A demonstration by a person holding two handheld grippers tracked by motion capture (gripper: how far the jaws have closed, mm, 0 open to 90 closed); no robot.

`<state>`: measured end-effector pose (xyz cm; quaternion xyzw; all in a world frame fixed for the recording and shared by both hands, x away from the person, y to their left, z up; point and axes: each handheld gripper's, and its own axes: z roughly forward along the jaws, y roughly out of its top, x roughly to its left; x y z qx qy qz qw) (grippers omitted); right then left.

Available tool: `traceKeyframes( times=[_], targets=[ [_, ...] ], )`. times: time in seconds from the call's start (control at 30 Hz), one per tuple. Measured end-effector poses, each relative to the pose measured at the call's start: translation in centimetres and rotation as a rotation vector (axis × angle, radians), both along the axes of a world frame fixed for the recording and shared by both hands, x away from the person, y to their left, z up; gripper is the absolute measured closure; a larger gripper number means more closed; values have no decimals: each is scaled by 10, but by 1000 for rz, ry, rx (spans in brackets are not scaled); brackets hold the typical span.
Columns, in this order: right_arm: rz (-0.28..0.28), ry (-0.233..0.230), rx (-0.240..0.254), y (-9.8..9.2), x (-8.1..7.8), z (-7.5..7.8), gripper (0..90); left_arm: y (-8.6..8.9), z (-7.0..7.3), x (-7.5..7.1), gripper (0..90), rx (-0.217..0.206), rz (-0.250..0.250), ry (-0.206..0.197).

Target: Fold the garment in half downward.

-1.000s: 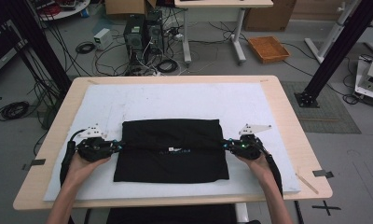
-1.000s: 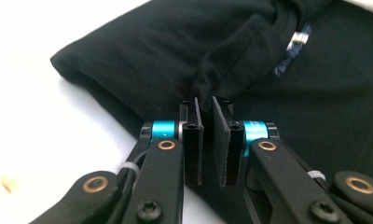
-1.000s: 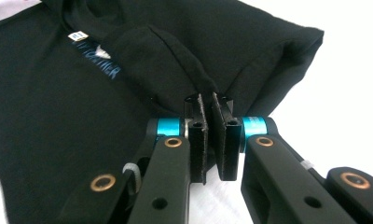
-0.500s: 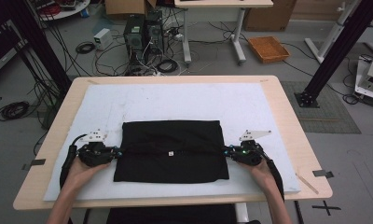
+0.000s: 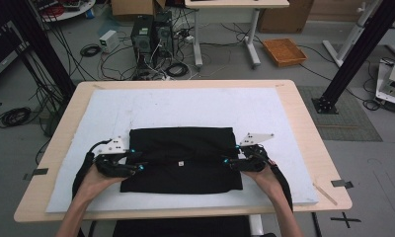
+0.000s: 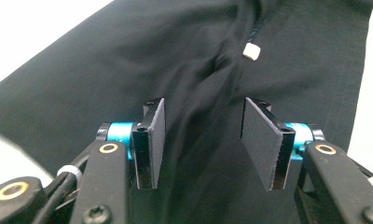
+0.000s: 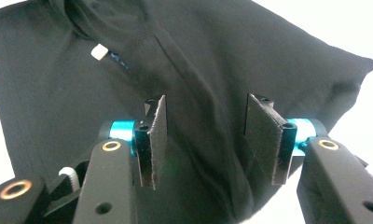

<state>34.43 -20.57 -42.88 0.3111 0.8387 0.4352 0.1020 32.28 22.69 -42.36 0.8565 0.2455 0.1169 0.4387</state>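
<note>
On one white mat [image 5: 185,106], one black garment [image 5: 183,158], seemingly folded, between two hand-held grippers.

We see a plain black garment [image 5: 181,159] with a small white tag [image 6: 250,51] lying on a white mat [image 5: 185,106], which covers a pale wooden table [image 5: 304,118]. Our grippers have black jaws with bright blue fittings, the left gripper [image 5: 136,165] and right gripper [image 5: 230,162] alike, each topped with a light grey plate.

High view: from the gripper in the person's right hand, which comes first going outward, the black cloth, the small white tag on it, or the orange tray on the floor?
From the right gripper:
1. Black cloth, right at its jaws.
2. White tag, mid-cloth, toward the left gripper.
3. Orange tray, on the floor beyond the table.
</note>
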Motion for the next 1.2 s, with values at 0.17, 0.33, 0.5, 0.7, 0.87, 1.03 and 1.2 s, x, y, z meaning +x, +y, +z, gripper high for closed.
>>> traceKeyframes(
  times=[0.17, 0.33, 0.5, 0.7, 0.87, 1.03, 1.2],
  targets=[
    [20, 12, -4, 6, 8, -1, 583, -16, -2, 8, 512, 63, -14, -5],
    [35, 11, -75, 12, 10, -8, 841, -19, -4, 10, 780, 81, -27, 2],
    [47, -10, -60, 10, 5, -5, 884, -16, -4, 7, 848, 54, -38, 5],
    [92, -21, -32, 3, -7, -5, 885, -12, -4, -3, 857, 28, -72, 8],
    [127, -35, -48, -1, -24, -8, 885, -9, -7, -12, 858, 20, -93, 21],
    [149, -51, -64, -1, -35, -9, 884, -9, -11, -20, 857, 34, -120, 36],
    [164, -53, -56, -2, -46, -9, 885, -6, -9, -28, 858, 9, -130, 38]
  ],
)
